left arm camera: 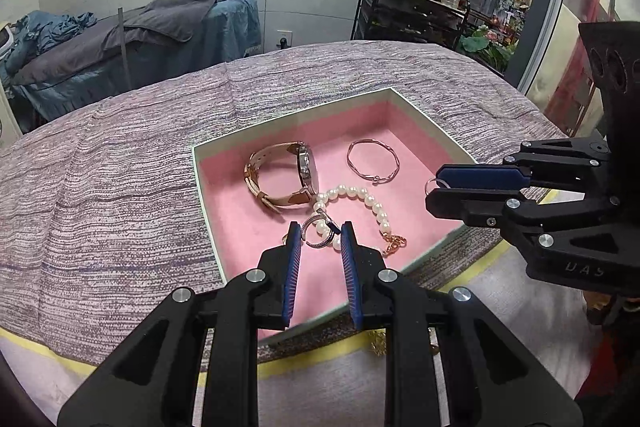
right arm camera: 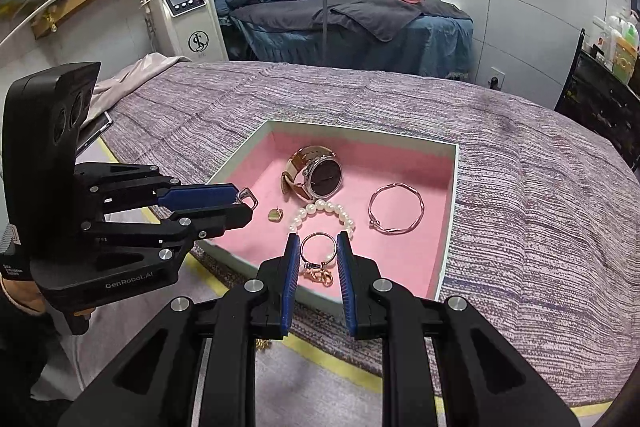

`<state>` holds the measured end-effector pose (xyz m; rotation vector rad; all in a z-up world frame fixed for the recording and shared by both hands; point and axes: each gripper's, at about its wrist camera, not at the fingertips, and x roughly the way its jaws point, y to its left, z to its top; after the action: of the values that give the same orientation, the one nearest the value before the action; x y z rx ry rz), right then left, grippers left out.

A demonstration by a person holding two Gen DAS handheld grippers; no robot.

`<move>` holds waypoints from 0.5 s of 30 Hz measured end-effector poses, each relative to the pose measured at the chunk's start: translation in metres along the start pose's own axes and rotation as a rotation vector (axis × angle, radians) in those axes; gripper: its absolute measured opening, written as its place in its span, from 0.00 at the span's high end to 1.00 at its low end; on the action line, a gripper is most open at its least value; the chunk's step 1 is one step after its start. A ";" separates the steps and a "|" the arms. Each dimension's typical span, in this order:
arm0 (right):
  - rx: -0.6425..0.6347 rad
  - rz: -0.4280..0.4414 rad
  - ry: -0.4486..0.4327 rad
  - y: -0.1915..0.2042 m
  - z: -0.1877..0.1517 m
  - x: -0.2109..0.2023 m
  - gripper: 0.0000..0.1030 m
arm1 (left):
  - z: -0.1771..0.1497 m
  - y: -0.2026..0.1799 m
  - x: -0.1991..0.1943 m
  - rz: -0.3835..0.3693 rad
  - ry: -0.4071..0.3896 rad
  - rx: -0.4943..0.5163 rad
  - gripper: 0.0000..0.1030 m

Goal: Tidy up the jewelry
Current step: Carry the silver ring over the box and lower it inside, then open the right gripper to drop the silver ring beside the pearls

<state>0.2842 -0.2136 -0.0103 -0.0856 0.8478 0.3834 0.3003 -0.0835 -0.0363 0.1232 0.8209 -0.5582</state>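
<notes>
An open box with a pink lining [left arm camera: 224, 195] [right arm camera: 400, 163] sits on the striped cloth. In it lie a watch [left arm camera: 288, 173] [right arm camera: 318, 175], a thin bangle [left arm camera: 373, 161] [right arm camera: 396, 211], a pearl bracelet with a gold clasp [left arm camera: 360, 201] [right arm camera: 324, 213] and a small gold charm [right arm camera: 275, 214]. My left gripper [left arm camera: 320, 233] [right arm camera: 246, 201] is over the box's near side, shut on a silver ring [left arm camera: 318, 235] [right arm camera: 247, 198]. My right gripper [right arm camera: 318, 243] [left arm camera: 434, 185] is shut on another silver ring [right arm camera: 318, 247] [left arm camera: 433, 183] above the box's near edge.
A gold chain [left arm camera: 378, 341] [right arm camera: 262, 343] lies on the table by the yellow tape [left arm camera: 320, 355], below the grippers. The striped cloth [left arm camera: 100, 187] [right arm camera: 540, 227] covers the table. Behind stand a massage bed [right arm camera: 360, 27], a white machine [right arm camera: 188, 11] and a black cart with bottles [left arm camera: 420, 7].
</notes>
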 end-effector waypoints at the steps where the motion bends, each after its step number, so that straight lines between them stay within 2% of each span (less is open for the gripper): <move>1: -0.005 -0.002 0.013 -0.001 0.004 0.006 0.82 | 0.003 0.000 0.004 0.005 0.011 0.007 0.80; 7: -0.004 0.009 0.073 -0.004 0.015 0.034 0.82 | 0.012 0.002 0.027 0.021 0.089 0.038 0.80; 15: -0.038 0.006 0.140 -0.002 0.018 0.056 0.82 | 0.013 0.005 0.041 0.025 0.131 0.047 0.80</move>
<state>0.3314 -0.1944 -0.0402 -0.1466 0.9793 0.4026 0.3342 -0.1006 -0.0576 0.2148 0.9320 -0.5500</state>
